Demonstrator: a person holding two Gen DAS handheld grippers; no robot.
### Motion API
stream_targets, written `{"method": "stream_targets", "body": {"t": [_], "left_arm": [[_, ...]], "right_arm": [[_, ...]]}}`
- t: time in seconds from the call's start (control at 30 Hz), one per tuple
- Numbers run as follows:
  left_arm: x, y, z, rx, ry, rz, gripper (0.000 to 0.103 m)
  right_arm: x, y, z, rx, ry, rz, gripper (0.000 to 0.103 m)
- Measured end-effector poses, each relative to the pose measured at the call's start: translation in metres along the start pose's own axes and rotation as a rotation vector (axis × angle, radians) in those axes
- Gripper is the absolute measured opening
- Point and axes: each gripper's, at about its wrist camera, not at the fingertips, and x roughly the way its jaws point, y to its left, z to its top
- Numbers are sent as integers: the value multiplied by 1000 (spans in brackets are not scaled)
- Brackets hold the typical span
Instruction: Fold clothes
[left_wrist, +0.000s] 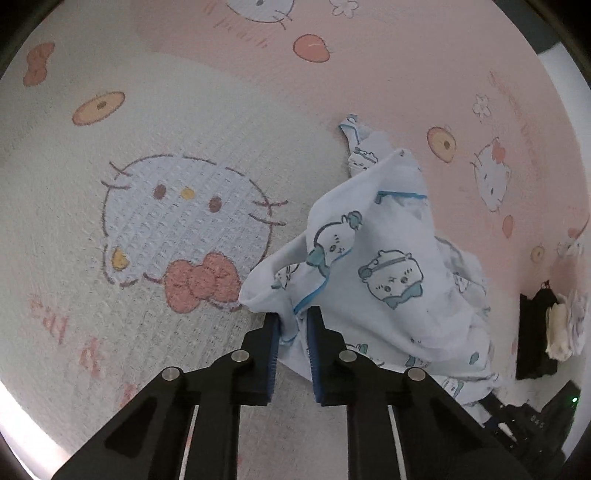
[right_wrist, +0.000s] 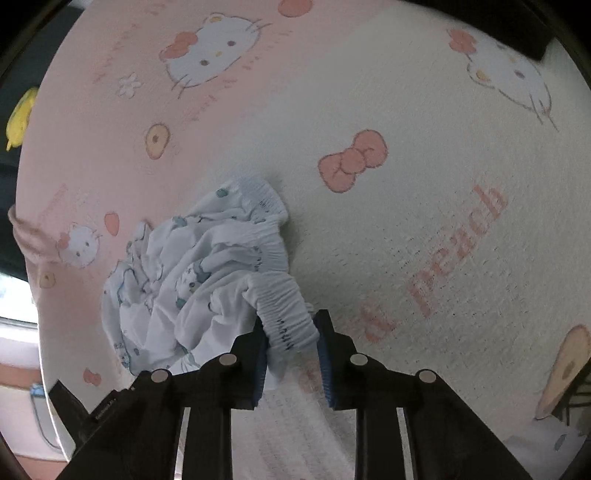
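In the left wrist view, the left gripper (left_wrist: 293, 317) pinches a blue-trimmed hem of the children's shorts (left_wrist: 373, 258), a white garment printed with small cartoon characters. Fabric fills the narrow gap between its blue-padded fingers (left_wrist: 272, 354), and the cloth rises from the tips in a loose, crumpled peak. The garment hangs and bunches over the Hello Kitty blanket (left_wrist: 177, 110), a pink and cream textured spread that covers the whole work surface. Just left of the shorts lies a large printed cat face (left_wrist: 184, 218) with a coral bow (left_wrist: 201, 282) beneath it. Beyond the shorts, a thin twisted end of the cloth touches the blanket, and farther off a peach print (left_wrist: 312, 48) sits near the top. Right of the shorts, at the blanket's edge, a dark object with pale cloth on it (left_wrist: 546, 332) is too blurred to identify.

In the right wrist view, the right gripper (right_wrist: 291, 334) grips the gathered elastic waistband (right_wrist: 284, 306) of the shorts, the ruched band clamped between its blue pads. The rest of the garment lies in a rumpled heap on the blanket, left of and beyond the gripper tips. Right of the waistband is a coral bow print (right_wrist: 352, 160) and the word "peach" (right_wrist: 461, 251). Far left of the shorts, off the blanket's edge, is a small yellow object (right_wrist: 22, 114).
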Motion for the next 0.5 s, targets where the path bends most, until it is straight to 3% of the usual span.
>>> {"method": "stream_targets", "body": {"t": [0.1, 0.23, 0.5], "left_arm": [[-12, 3, -3, 21, -5, -2, 11], [-25, 4, -12, 96, -34, 50, 11], [-23, 17, -30, 125, 14, 108, 11]], "right_arm": [[-8, 7, -5, -58, 3, -4, 22], [-6, 9, -7, -91, 41, -6, 22], [0, -7, -6, -94, 112, -40, 22]]}}
